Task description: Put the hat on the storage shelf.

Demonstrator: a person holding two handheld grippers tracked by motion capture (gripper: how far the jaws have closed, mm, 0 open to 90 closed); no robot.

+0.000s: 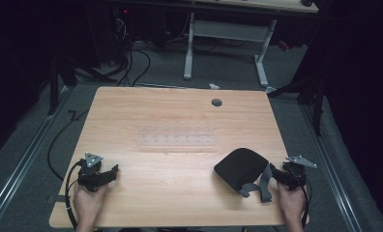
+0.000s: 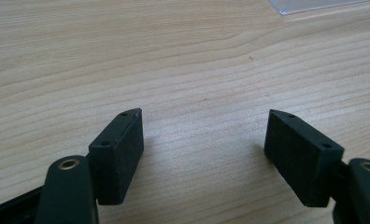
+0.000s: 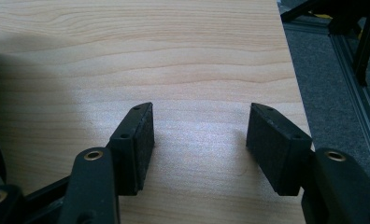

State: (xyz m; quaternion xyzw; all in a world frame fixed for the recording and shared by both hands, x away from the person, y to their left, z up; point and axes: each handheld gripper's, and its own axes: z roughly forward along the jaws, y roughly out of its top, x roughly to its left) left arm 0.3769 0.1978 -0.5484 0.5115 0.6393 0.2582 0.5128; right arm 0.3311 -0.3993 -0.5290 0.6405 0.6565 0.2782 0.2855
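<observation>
A black rounded pad-like item with grey straps lies on the wooden table at the front right. My right gripper rests just right of the straps, held by a hand. In the right gripper view it stands open over bare wood near the table's right edge. My left gripper sits at the front left, also hand-held. It is open with only wood grain between its pads. A clear plastic tray lies flat at the table's middle.
A round cable hole is near the table's far edge. A corner of the clear tray shows ahead of the left gripper. Grey floor and a metal rail run past the table's right edge. A white desk frame stands beyond.
</observation>
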